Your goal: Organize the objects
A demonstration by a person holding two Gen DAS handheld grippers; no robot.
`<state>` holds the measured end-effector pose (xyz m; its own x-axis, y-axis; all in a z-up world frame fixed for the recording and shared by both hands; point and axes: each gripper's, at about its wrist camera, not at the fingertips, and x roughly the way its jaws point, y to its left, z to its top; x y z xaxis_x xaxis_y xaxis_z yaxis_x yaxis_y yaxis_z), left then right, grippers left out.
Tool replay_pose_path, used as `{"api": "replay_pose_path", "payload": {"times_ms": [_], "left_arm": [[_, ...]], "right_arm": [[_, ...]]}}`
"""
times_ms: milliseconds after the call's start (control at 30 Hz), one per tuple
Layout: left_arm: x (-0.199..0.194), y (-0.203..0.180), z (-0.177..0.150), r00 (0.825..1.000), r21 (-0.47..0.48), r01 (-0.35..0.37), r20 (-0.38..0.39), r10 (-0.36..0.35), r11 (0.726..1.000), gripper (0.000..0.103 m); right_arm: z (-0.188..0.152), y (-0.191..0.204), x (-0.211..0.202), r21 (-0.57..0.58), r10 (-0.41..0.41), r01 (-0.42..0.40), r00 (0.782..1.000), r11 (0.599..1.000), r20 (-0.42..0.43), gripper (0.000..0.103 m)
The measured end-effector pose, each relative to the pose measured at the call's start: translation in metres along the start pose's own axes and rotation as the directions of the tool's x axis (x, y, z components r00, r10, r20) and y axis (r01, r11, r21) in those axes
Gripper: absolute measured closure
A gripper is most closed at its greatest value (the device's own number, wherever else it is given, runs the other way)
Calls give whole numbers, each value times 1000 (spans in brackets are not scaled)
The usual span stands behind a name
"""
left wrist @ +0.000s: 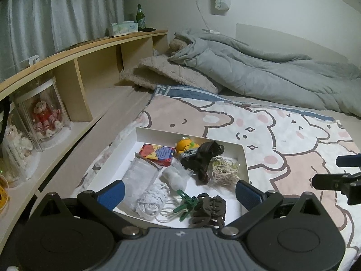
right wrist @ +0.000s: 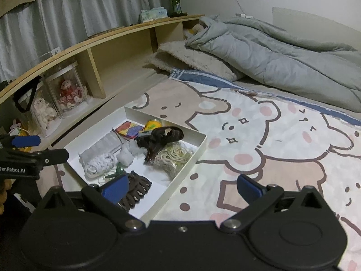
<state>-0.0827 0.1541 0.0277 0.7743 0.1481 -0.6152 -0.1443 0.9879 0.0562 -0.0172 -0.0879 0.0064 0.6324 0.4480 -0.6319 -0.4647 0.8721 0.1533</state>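
Observation:
A white open box (left wrist: 244, 158) (right wrist: 198, 150) lies on the bear-print blanket. It holds a red patterned card box (left wrist: 158, 154), a yellow toy (left wrist: 186, 145), a black strap bundle (left wrist: 203, 160), a bag of rubber bands (left wrist: 225, 168), white cord (left wrist: 150, 199), a green clip (left wrist: 186, 205) and a brown claw hair clip (left wrist: 209, 210) (right wrist: 137, 188). My left gripper (left wrist: 179, 193) is open over the near end of the box. My right gripper (right wrist: 180, 187) is open and empty over the box's right wall and the blanket.
A wooden shelf unit (left wrist: 90, 67) runs along the left with doll display cases (left wrist: 45, 113), a tissue box (left wrist: 124, 28) and a green bottle (left wrist: 140, 18). A grey duvet (left wrist: 270, 72) and a beige blanket (left wrist: 176, 74) lie at the far end.

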Motion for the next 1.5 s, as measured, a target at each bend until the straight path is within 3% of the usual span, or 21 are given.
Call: {"api": "replay_pose_path", "payload": {"times_ms": [1500], "left_arm": [[6, -4, -5, 1000, 7, -2, -17, 2, 1000, 0]], "right_arm": [[-2, -1, 5, 28, -14, 15, 999, 999, -29, 0]]}}
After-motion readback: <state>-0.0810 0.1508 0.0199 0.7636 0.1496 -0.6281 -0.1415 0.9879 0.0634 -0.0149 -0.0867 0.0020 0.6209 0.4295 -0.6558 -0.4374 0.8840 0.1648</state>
